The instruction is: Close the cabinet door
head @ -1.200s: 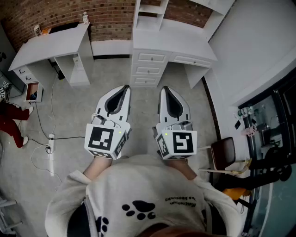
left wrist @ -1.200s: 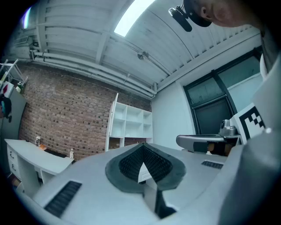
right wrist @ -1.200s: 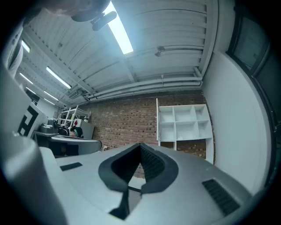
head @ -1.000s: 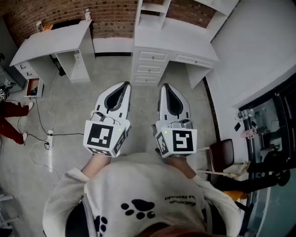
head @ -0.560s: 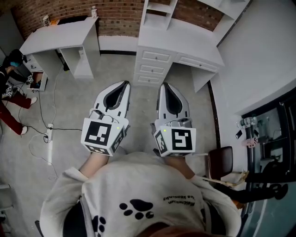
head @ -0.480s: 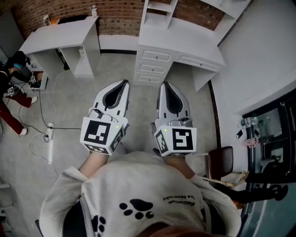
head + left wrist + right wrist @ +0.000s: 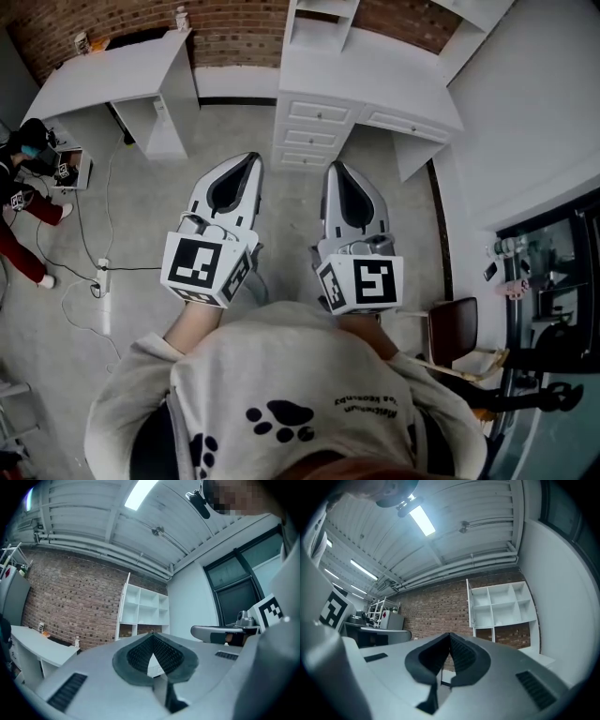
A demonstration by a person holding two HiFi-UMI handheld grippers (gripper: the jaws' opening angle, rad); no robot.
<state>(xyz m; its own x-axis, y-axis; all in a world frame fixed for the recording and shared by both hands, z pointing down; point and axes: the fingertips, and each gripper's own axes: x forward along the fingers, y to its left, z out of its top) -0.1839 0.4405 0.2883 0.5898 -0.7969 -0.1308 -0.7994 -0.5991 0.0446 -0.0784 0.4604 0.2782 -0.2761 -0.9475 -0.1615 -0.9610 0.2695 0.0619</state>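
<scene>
Cabinet door (image 7: 470, 606): a thin white panel seen nearly edge-on. It stands out from the left side of a white shelf cabinet (image 7: 502, 603) and looks open, so the cabinet's cubbyholes are bare to view. The cabinet stands against a red brick wall (image 7: 433, 611), on top of a white desk (image 7: 375, 80) with a stack of three drawers (image 7: 307, 136). From the head view only the lowest shelves show, at the top edge of the picture.

Both grippers are held side by side low in front of the person, pointing toward the desk and well apart from it and the door. The left gripper (image 7: 252, 158) has its jaws closed tip to tip with nothing between them. The right gripper (image 7: 336, 167) is likewise closed and empty. Each carries a cube with black-and-white square markers at its near end.

A second white desk (image 7: 103, 75) stands to the left along the same wall. On the grey floor (image 7: 150, 216) a power strip (image 7: 103, 279) lies with trailing cables. Another person (image 7: 23, 187) sits at the left edge. A brown chair (image 7: 452, 328) stands at the right. The wearer's light sweatshirt (image 7: 281, 375) with a paw print fills the bottom.
</scene>
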